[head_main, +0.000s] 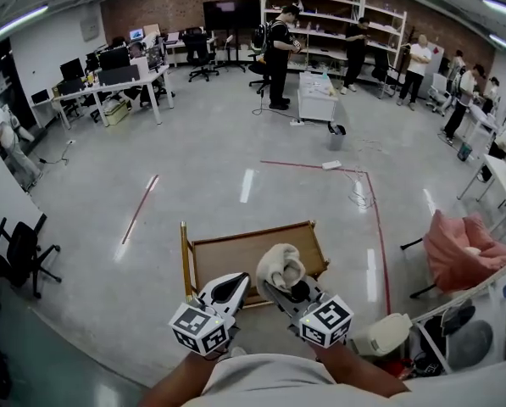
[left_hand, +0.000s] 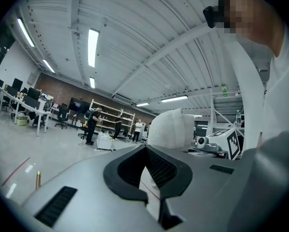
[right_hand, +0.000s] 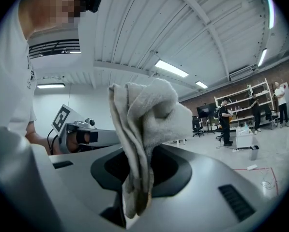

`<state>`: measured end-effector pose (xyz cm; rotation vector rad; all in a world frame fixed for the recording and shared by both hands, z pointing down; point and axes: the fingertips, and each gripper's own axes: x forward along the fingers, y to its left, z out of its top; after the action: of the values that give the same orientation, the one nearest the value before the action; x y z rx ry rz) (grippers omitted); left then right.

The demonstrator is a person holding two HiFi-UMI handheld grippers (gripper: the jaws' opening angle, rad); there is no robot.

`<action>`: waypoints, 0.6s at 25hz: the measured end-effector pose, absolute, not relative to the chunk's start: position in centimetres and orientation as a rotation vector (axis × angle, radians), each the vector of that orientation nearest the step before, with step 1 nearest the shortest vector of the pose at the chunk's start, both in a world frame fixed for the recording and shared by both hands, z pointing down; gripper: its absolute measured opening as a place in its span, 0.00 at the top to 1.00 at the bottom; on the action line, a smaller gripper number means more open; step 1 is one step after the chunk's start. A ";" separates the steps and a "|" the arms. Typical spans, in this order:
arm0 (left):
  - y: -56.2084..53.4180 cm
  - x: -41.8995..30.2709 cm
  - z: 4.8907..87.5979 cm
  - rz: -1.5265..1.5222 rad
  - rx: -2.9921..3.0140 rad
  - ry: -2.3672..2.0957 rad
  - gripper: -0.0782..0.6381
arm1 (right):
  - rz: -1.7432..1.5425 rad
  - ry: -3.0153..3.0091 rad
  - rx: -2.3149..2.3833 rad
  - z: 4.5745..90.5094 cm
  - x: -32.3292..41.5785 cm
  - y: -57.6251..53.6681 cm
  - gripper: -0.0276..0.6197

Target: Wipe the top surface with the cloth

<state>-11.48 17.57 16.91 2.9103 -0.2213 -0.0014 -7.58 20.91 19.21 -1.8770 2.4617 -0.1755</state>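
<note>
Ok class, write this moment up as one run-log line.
phase: pre-wipe | right gripper: shut on cloth, held up off wooden table | left gripper: shut, empty | wiping contact: none

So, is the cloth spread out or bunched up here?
Bunched up: the cloth stands as a crumpled wad, its lower end pinched between the jaws of the right gripper.

The wooden table (head_main: 227, 257) is seen bare inside a raised rim (head_main: 186, 261). Its near edge is crowded by the left gripper (head_main: 234, 282), right gripper (head_main: 280, 288) and cloth (head_main: 280, 265); open floor (head_main: 236, 185) is left beyond.
</note>
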 end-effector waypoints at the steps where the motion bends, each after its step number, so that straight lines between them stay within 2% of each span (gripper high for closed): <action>1: 18.7 -11.3 17.0 -0.006 2.909 -0.231 0.88 | -0.188 2.468 -1.871 19.5 -7.4 22.0 0.80; 15: 27.7 -8.3 17.6 -0.020 2.890 -0.255 0.88 | -0.209 2.482 -1.868 20.0 -4.2 30.9 0.80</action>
<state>-8.29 27.68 17.62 2.8902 -0.2554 -0.0203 -4.24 30.87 20.02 -1.8677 2.4817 -0.2085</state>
